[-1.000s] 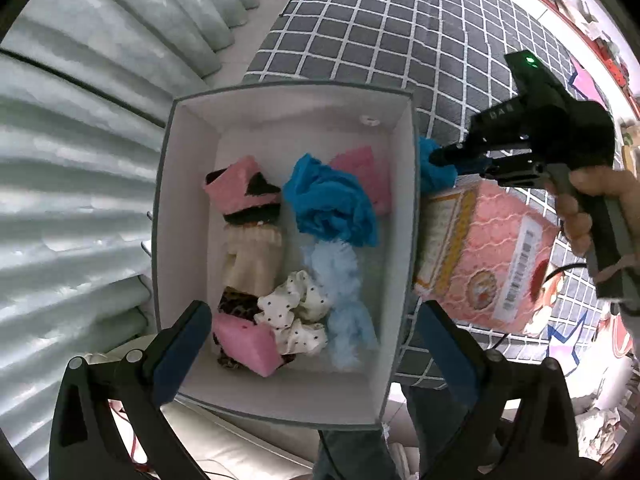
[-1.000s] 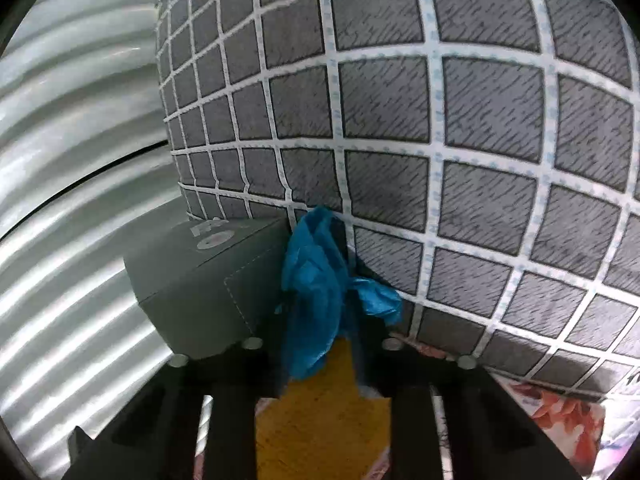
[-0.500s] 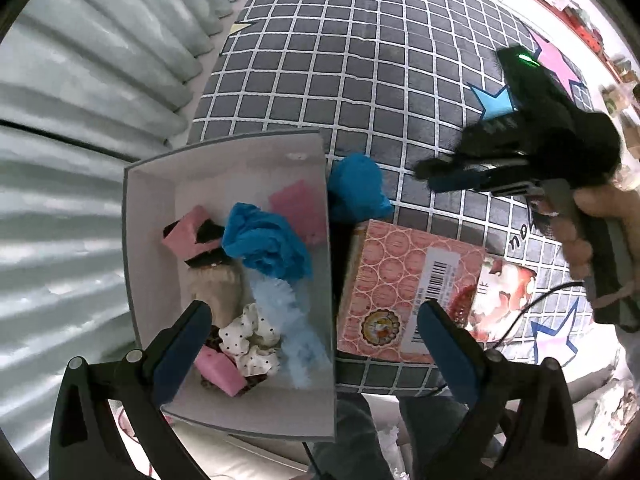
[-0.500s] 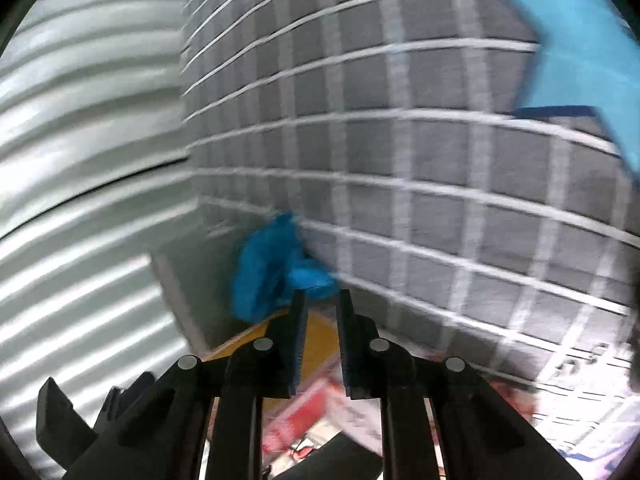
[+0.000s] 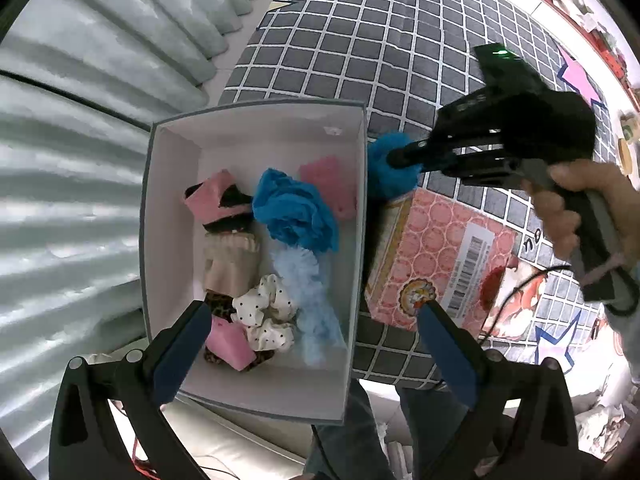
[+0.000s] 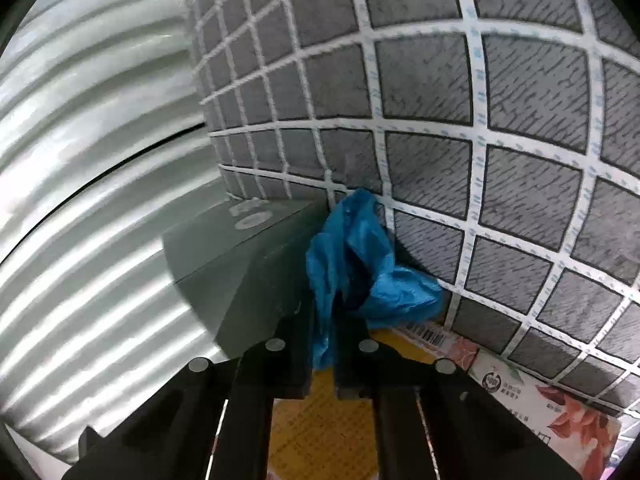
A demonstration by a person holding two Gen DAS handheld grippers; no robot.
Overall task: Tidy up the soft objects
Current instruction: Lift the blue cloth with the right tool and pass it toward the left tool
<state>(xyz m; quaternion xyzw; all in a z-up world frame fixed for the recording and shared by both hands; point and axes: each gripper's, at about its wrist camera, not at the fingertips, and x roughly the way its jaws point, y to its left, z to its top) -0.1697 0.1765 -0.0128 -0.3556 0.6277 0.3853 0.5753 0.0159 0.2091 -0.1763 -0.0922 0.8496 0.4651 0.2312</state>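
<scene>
The right gripper (image 6: pixel 322 330) is pinched tight on a blue cloth scrunchie (image 6: pixel 352 264), probably resting on the pink carton (image 5: pixel 436 256) just right of the grey box (image 5: pixel 358 216). The left gripper (image 5: pixel 312 348), spread wide and empty, hovers above.

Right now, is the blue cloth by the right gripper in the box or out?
Out. The blue cloth sits outside the box wall, pinched by the right gripper.

Boxes (image 5: pixel 256 264) on checked rug (image 5: pixel 400 40)
</scene>
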